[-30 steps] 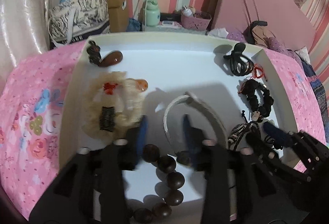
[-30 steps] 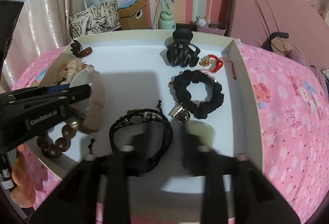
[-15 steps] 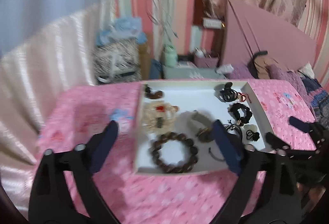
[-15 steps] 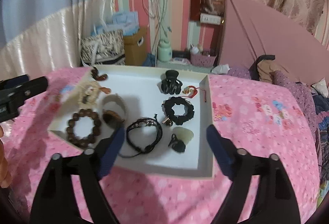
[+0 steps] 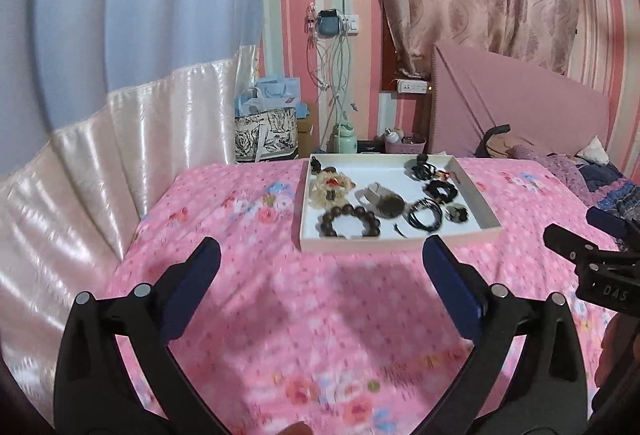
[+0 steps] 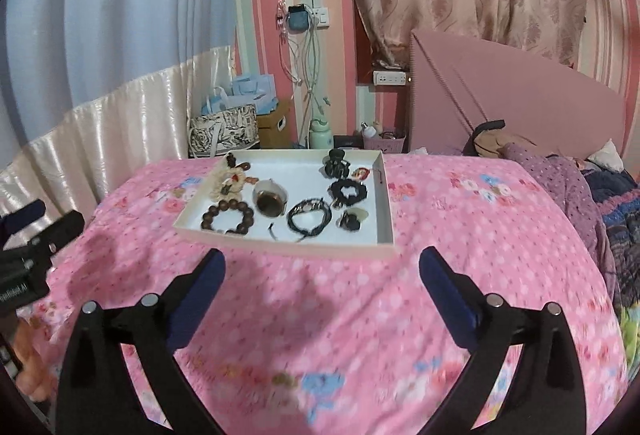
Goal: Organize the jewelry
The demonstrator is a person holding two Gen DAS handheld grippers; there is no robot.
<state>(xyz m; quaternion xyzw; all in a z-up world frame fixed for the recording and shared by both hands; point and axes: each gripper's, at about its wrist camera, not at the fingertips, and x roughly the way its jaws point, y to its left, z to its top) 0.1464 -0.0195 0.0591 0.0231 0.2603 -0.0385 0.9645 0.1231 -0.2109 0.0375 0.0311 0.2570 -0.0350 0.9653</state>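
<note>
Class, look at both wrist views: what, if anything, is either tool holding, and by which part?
Nothing is held. The left tool and the right tool have just been opening and stand wide and empty above the pink floral bedspread, short of the white jewelry tray.

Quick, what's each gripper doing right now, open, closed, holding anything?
Left gripper: open, its fingers have just been spreading, nothing between them.
Right gripper: open, its fingers have just been spreading, nothing between them.
</note>
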